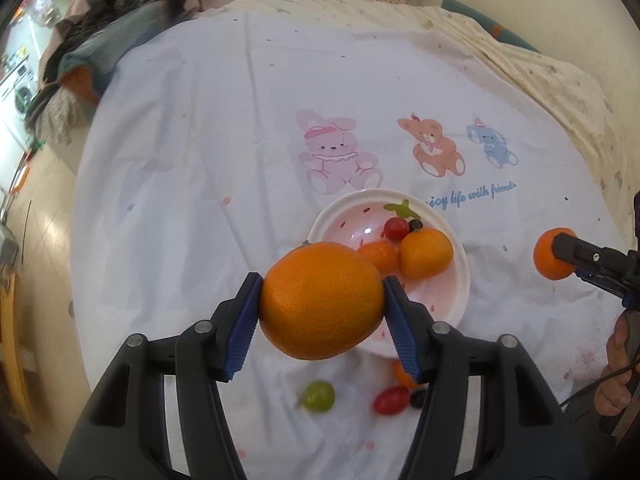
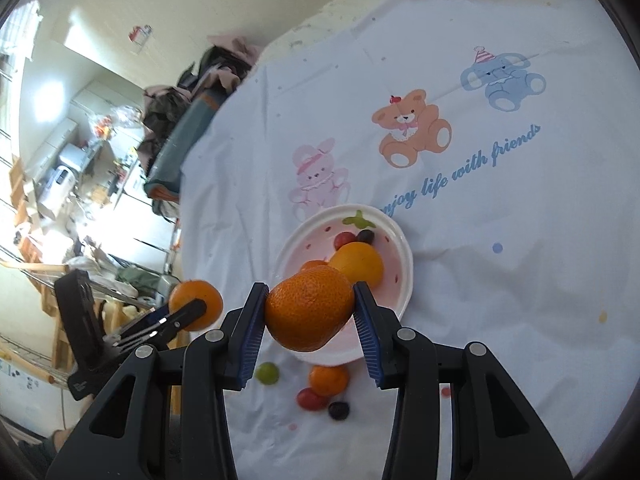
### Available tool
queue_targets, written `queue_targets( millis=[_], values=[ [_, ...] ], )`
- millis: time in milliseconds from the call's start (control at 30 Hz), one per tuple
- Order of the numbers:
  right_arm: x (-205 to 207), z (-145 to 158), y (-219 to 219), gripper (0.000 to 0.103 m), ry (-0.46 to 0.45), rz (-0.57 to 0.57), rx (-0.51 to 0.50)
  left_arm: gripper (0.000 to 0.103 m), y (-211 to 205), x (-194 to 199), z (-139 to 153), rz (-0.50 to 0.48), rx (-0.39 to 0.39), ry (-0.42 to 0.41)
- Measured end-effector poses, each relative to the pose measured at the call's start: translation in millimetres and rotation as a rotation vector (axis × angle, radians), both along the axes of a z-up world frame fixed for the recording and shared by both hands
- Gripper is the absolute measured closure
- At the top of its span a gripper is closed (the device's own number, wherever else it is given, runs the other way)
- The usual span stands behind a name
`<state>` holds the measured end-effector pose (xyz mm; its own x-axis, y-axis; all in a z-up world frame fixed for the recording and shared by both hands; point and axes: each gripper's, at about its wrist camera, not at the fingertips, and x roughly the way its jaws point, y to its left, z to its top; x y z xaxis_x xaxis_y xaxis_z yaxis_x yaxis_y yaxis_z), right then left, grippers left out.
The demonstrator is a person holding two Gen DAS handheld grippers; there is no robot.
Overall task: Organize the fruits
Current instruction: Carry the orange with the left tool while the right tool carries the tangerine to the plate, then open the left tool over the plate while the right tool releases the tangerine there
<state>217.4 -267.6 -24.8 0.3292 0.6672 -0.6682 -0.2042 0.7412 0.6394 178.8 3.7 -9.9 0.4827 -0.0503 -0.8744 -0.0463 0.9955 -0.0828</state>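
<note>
White cartoon-print sheet (image 1: 248, 128), clothes pile (image 1: 100, 40) at far-left edge, kitchen clutter (image 2: 68, 184) bkgd

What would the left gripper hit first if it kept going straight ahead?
Probably the bowl. The left gripper holds an orange aimed at the bowl's near rim, so that orange would likely meet the rim or the fruit inside. Depth is hard to judge in this fisheye view.
</note>
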Motion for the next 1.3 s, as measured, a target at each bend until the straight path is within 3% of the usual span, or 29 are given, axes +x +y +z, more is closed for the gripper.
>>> queue_targets(
  millis=[233,500,1300],
  values=[
    [31,-34,18,0.058,0.056,0.044,-0.085,0.047,-5,47,-27,-0.026,0.034,0.054],
    [37,-67,38,0.058,0.128,0.108,-0.134,0.047,-12,86,-54,-0.038,0.038,0.084],
    [39,-94,50,0.056,0.238,0.131,-0.181,0.046,-30,107,-88,-0.076,-0.013,0.125]
  ],
)
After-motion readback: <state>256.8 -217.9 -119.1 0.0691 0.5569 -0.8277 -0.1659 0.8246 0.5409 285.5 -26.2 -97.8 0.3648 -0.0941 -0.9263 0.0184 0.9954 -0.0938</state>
